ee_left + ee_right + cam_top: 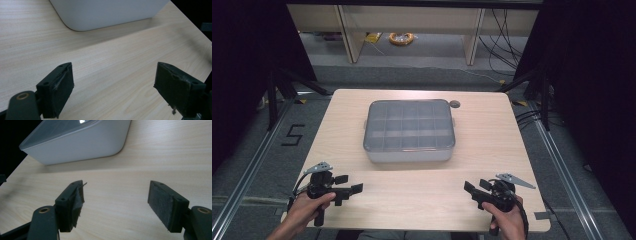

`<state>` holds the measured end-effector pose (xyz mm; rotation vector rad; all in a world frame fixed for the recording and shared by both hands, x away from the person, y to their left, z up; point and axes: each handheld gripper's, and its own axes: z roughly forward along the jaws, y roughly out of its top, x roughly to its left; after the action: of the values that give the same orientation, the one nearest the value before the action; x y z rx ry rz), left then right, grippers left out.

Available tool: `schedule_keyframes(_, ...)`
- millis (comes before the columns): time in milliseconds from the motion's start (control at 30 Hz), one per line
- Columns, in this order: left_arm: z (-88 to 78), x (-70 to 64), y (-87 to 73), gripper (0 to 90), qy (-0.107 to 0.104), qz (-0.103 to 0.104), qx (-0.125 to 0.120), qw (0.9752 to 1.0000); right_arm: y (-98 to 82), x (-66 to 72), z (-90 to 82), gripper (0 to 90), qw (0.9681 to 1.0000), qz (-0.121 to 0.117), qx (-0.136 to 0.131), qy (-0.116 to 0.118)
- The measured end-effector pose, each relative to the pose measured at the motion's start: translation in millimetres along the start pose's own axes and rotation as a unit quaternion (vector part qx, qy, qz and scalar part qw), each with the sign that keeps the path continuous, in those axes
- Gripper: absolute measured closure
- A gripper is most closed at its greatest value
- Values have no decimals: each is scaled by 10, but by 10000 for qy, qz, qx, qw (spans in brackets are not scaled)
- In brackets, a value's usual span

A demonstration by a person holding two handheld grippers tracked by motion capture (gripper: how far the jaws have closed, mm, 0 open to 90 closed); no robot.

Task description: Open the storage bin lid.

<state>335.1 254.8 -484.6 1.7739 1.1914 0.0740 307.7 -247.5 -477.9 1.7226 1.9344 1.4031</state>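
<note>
A grey plastic compartment box [409, 131] with a clear lid lies shut in the middle of the pale wooden table [492, 145]. Its white side wall [107, 12] fills the top of the left gripper view, and its corner [77, 142] shows in the right gripper view. My left gripper [348, 185] rests near the front left of the table, open, with nothing between its jaws [113, 90]. At the front right, my right gripper [477, 187] is open too and holds nothing [116, 203]. Both point inward toward the box, well short of it.
A small dark round cap [454, 104] sits in the table just behind the box's right corner. Bare wood lies between the grippers and the box. Beyond the table stand wooden furniture legs [352, 35] and loose cables [402, 38] on the floor.
</note>
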Motion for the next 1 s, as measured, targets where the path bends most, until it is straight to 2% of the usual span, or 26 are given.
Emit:
schedule_keyframes(67, -8, 16, 37, 148, 58, 8, 57, 10000, 18, -7, -3, 299, 10000, -5, -2, -23)
schedule_keyframes(100, 5, 29, 67, 148, 52, -32, -28, 10000, 42, 26, 0, 299, 9997, 256, 16, 7)
schedule_keyframes(133, -1, 44, 92, 150, 28, -69, 6, 10000, 73, -10, 17, 301, 10000, 40, -50, -3)
schedule_keyframes(167, 3, 66, 119, 152, -20, -136, -29, 9999, 100, -19, 15, 302, 10000, -24, -31, 20)
schedule_keyframes(200, 12, 81, 148, 156, -23, -198, -75, 9998, 119, 8, 22, 304, 9999, 148, -39, 26)
schedule_keyframes(267, 25, 105, 197, 158, 94, -182, -144, 9997, 183, -13, 31, 305, 9998, 166, -86, 38)
schedule_keyframes(300, 29, 121, 238, 159, 102, -179, -159, 9997, 213, -43, 41, 307, 9999, 21, -139, 55)
schedule_keyframes(367, 39, 131, 304, 160, 56, -227, -171, 9996, 301, -48, 59, 308, 9998, -9, -186, 48)
schedule_keyframes(500, 81, 113, 409, 160, 88, -192, -203, 9996, 460, -25, 113, 309, 9996, -30, -272, 79)
schedule_keyframes(533, 101, 108, 426, 160, 101, -196, -246, 9995, 489, 5, 136, 310, 9996, 87, -260, 29)
schedule_keyframes(567, 114, 112, 449, 159, 59, -180, -207, 9996, 529, -17, 153, 310, 9995, -45, -299, 80)
schedule_keyframes(600, 134, 113, 483, 159, 70, -143, -179, 9997, 582, -18, 201, 311, 9994, -113, -324, -6)
schedule_keyframes(733, 170, 113, 529, 159, 119, -183, -245, 9995, 640, 11, 244, 312, 9996, 25, -265, 66)
schedule_keyframes(833, 175, 132, 596, 160, 25, -251, -231, 9994, 675, 12, 294, 313, 9996, -2, -275, 6)
schedule_keyframes(867, 178, 129, 614, 160, 80, -241, -239, 9994, 698, 16, 300, 313, 9997, 100, -223, 39)
schedule_keyframes(900, 182, 131, 632, 160, 108, -226, -254, 9994, 739, -31, 334, 314, 9996, -91, -260, 6)
schedule_keyframes(933, 184, 136, 648, 160, 123, -219, -251, 9994, 739, -31, 334, 314, 9996, -91, -260, 6)
schedule_keyframes(967, 194, 152, 672, 160, 108, -224, -250, 9994, 756, -18, 331, 315, 9997, 23, -240, 49)
schedule_keyframes(1000, 196, 168, 693, 160, 119, -229, -215, 9994, 811, -31, 355, 317, 9996, -50, -290, 20)
